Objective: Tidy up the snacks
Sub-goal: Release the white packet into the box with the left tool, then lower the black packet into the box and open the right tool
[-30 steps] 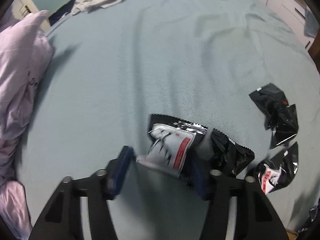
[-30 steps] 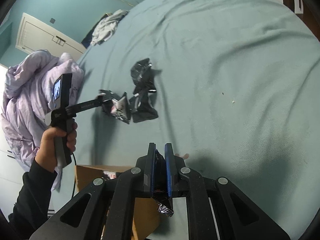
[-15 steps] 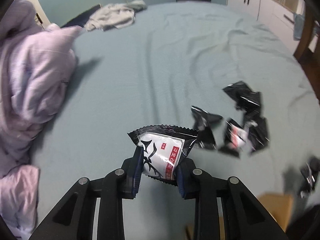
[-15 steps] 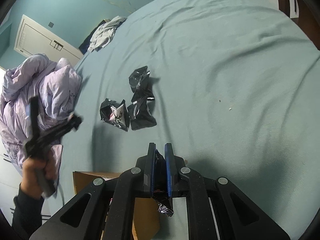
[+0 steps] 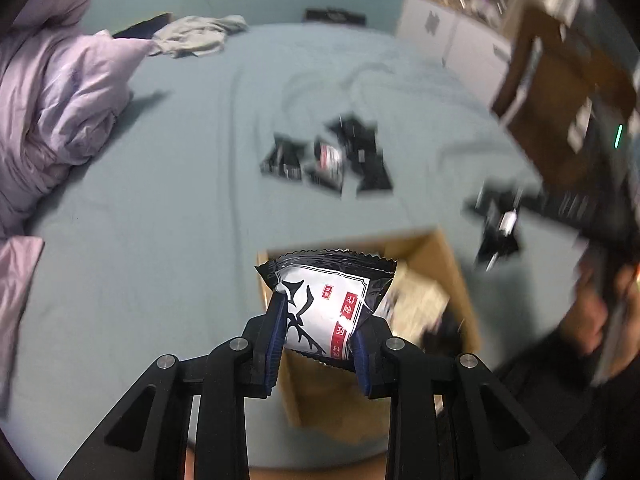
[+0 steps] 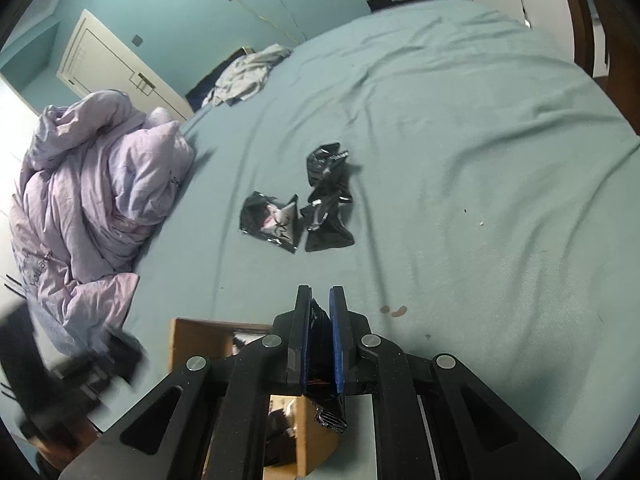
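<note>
While the left gripper (image 5: 318, 338) clamps a black-and-white snack packet (image 5: 326, 312) between its blue pads, its jaws having just closed on it, the packet hangs over the near edge of an open cardboard box (image 5: 452, 276) that sits at the foot of the teal bed (image 5: 168, 184). The right gripper (image 6: 319, 340) is nearly shut on a crumpled black wrapper (image 6: 322, 400), which pokes out below its fingers above the same cardboard box (image 6: 180, 340). Both hands, then, seem to be at the carrying stage: each has a snack and is bringing it to the box for dropping. Three or four more dark packets (image 6: 296, 212) lie in a loose cluster on the sheet, well apart from the box, so the job looks only partly done. A lilac duvet (image 6: 92, 188) is heaped to one side, and grey clothing (image 6: 248, 74) lies near the far end of the bed. Next, each gripper probably needs to be centred over the box mouth, not the rim, and lowered a little before its jaws open, since these light foil packets could catch the cardboard wall or flutter out. The left wrist view is blurred on its right side, so I cannot tell how full the box is.
</note>
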`<move>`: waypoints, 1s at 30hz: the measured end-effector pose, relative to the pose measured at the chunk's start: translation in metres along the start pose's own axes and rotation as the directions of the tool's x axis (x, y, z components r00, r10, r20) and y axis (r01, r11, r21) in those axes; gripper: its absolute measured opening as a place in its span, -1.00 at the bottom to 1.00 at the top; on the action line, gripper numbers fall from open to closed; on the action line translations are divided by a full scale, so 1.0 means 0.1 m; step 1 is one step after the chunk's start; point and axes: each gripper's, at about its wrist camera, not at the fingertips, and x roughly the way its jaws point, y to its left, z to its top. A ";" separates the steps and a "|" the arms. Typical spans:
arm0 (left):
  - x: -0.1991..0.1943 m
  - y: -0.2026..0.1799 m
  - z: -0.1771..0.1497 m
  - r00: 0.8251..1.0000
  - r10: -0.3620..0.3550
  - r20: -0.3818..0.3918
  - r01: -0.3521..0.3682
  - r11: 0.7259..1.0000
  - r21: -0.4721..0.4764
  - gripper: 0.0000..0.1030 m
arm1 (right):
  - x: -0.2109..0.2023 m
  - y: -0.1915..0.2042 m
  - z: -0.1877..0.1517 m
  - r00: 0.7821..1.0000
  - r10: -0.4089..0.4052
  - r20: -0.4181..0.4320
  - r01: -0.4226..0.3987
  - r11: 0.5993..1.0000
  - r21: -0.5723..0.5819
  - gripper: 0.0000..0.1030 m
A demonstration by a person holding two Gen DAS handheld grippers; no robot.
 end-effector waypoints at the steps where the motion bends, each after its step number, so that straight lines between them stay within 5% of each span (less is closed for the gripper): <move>1: -0.01 -0.03 -0.02 1.000 0.010 0.013 -0.011 1.000 0.029 -0.44 | -0.04 0.02 -0.02 1.000 -0.003 0.008 0.003 1.000 -0.007 -0.87; 7: 0.07 -0.14 0.02 1.000 0.018 0.008 -0.019 0.998 0.068 -0.44 | -0.23 0.12 -0.18 0.998 0.043 0.053 -0.041 0.998 -0.053 -0.87; 14: 0.42 -0.24 -0.12 0.985 0.022 -0.170 -0.001 0.993 0.118 -0.42 | -0.17 0.15 -0.27 0.998 0.066 0.021 -0.065 0.996 -0.061 -0.87; 19: 0.56 -0.25 -0.12 0.977 0.078 -0.199 -0.051 0.989 0.139 -0.27 | -0.02 0.23 -0.21 0.999 0.049 -0.007 -0.049 0.996 -0.071 -0.87; 24: 0.47 -0.16 -0.06 0.983 -0.006 -0.181 0.019 0.997 0.072 0.13 | 0.05 0.31 -0.20 0.999 0.030 -0.014 -0.031 0.994 -0.105 -0.87; 27: 0.35 -0.20 -0.01 0.993 0.007 -0.121 0.003 0.997 0.082 0.55 | 0.06 0.36 -0.22 0.999 0.034 -0.008 -0.035 0.991 -0.128 -0.87; 30: 0.24 -0.24 0.01 0.997 0.067 -0.036 -0.063 0.992 0.113 0.59 | 0.07 0.42 -0.24 0.999 0.035 -0.003 -0.035 0.987 -0.156 -0.87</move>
